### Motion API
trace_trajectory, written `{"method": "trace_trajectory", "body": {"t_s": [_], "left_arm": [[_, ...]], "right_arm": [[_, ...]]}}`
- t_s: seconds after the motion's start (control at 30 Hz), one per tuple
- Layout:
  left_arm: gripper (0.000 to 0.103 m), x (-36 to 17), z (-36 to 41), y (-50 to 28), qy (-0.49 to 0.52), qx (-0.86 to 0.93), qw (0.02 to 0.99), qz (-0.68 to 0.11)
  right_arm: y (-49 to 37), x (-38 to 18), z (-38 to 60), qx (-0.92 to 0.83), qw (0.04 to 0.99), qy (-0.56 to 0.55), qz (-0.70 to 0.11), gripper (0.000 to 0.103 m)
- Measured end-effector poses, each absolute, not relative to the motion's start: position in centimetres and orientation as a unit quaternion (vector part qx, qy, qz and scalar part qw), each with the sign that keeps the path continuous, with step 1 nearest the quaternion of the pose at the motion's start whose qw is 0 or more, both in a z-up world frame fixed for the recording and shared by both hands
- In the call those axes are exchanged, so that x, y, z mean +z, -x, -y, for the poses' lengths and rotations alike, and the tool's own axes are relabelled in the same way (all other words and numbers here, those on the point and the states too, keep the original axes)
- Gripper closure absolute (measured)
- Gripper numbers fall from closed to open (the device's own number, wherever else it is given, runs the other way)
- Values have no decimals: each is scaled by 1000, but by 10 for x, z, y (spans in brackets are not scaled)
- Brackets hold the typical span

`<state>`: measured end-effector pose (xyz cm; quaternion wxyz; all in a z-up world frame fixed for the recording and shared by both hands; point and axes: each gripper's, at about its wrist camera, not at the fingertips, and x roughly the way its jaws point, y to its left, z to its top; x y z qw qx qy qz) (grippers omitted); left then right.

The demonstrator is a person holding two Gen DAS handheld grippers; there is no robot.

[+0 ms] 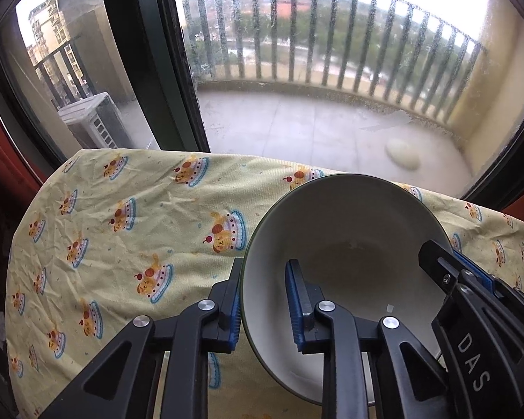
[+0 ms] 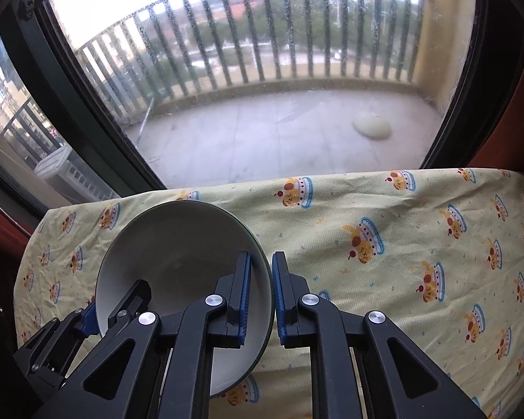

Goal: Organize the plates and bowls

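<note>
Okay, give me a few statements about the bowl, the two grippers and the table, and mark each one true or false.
1. Both grippers grip the same bowl. True: the left gripper and the right gripper pinch opposite sides of its rim.
2. The bowl holds food. False: its pale inside is empty.
3. The tablecloth is plain white. False: it is yellow with a cartoon cake print.
4. A window with a railed balcony behind it faces the table. True.
5. Plates are stacked beside the bowl. False: none is in view.

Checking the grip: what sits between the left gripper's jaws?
The bowl's rim wall, one jaw inside, one outside, shown in the left wrist view.
</note>
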<state>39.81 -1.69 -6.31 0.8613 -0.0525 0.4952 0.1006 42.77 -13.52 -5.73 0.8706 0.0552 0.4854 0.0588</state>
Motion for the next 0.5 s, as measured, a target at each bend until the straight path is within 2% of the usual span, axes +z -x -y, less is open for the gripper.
{"method": "trace_trajectory", "body": {"t_s": [0.5], "left_arm": [[82,-50,20,-344,39,90,864,-494]], "right_arm": [[-372,-50,139,50,861,-72,-500,88]]}}
